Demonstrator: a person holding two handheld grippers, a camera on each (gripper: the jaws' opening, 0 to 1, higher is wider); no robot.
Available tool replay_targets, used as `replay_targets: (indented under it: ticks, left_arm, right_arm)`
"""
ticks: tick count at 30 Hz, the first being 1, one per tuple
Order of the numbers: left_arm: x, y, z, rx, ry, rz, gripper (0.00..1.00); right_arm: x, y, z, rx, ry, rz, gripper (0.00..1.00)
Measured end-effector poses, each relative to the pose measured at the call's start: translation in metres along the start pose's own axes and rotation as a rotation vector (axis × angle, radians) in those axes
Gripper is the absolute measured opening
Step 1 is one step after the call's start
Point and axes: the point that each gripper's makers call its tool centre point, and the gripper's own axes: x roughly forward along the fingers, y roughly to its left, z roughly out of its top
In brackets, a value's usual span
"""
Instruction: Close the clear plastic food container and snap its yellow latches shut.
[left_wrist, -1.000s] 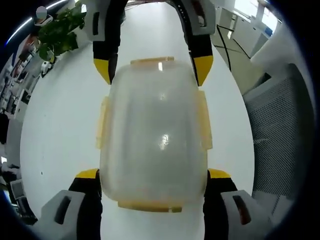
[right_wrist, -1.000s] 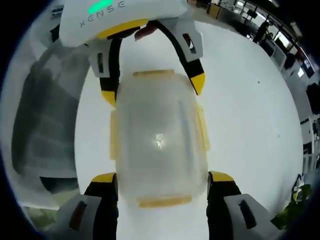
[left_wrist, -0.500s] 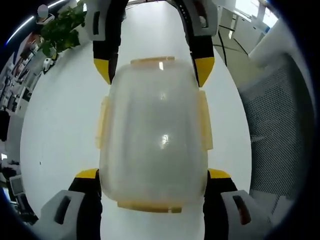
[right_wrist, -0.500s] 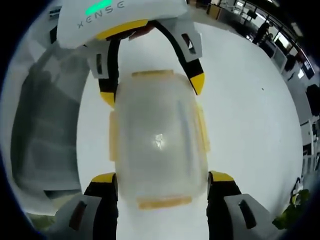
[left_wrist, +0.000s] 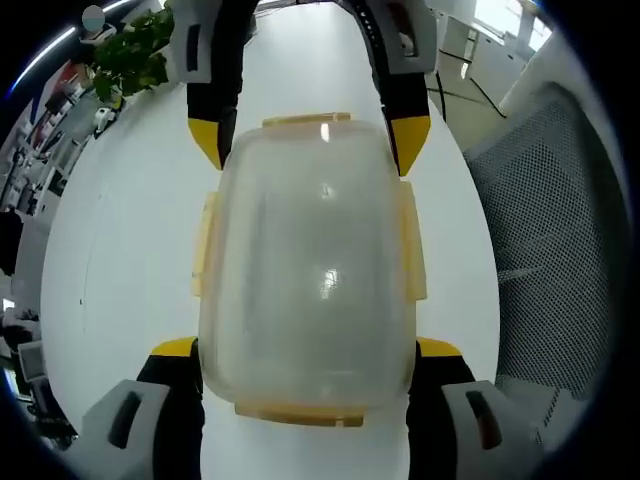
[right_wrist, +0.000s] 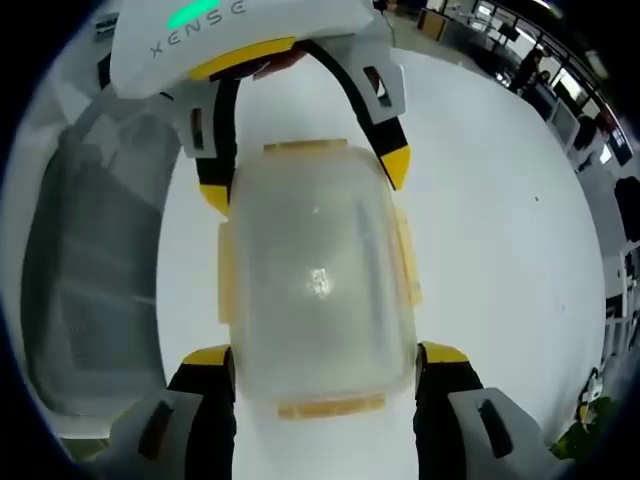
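The clear plastic food container (left_wrist: 308, 260) has its lid on, with pale yellow latches (left_wrist: 205, 245) lying along all of its sides above the white table (left_wrist: 120, 250). My left gripper (left_wrist: 306, 348) grips its near end, a yellow-tipped jaw pressed to each side. From the far end, my right gripper (left_wrist: 306, 140) clamps the opposite corners. In the right gripper view the same container (right_wrist: 318, 280) sits between my right gripper (right_wrist: 322, 354) below and my left gripper (right_wrist: 305, 175) above. The yellow latches (right_wrist: 406, 262) lie flat against the sides.
A grey mesh chair (left_wrist: 560, 230) stands beside the table edge, seen again as the mesh chair (right_wrist: 90, 280) on the left. A green plant (left_wrist: 130, 55) sits at the far table end. White table surface (right_wrist: 500, 230) stretches around the container.
The background has drifted slightly in both views, so the cameras moved. Both grippers keep the same hold on the container.
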Motion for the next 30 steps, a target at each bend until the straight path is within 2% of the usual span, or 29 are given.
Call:
replay_targets:
  ticks: [6,9,15,21,30]
  left_arm:
    - [-0.004,-0.002,-0.016,-0.004,0.0,0.015,0.86]
    - [-0.004,0.001,-0.028,0.027,0.034,0.05,0.86]
    - [-0.008,-0.001,-0.032,0.021,0.026,0.032,0.86]
    - [-0.01,-0.002,-0.037,0.002,-0.001,0.034,0.86]
    - [-0.014,0.001,-0.051,-0.025,0.0,0.04,0.86]
  right_arm:
    - [0.005,0.003,0.015,0.003,-0.004,-0.001,0.73]
    - [0.007,0.007,0.028,0.033,-0.038,-0.001,0.73]
    - [0.01,0.009,0.033,0.013,0.017,0.002,0.73]
    - [0.012,0.009,0.037,-0.008,0.029,0.014,0.73]
    - [0.018,0.004,0.051,-0.045,0.052,0.026,0.73]
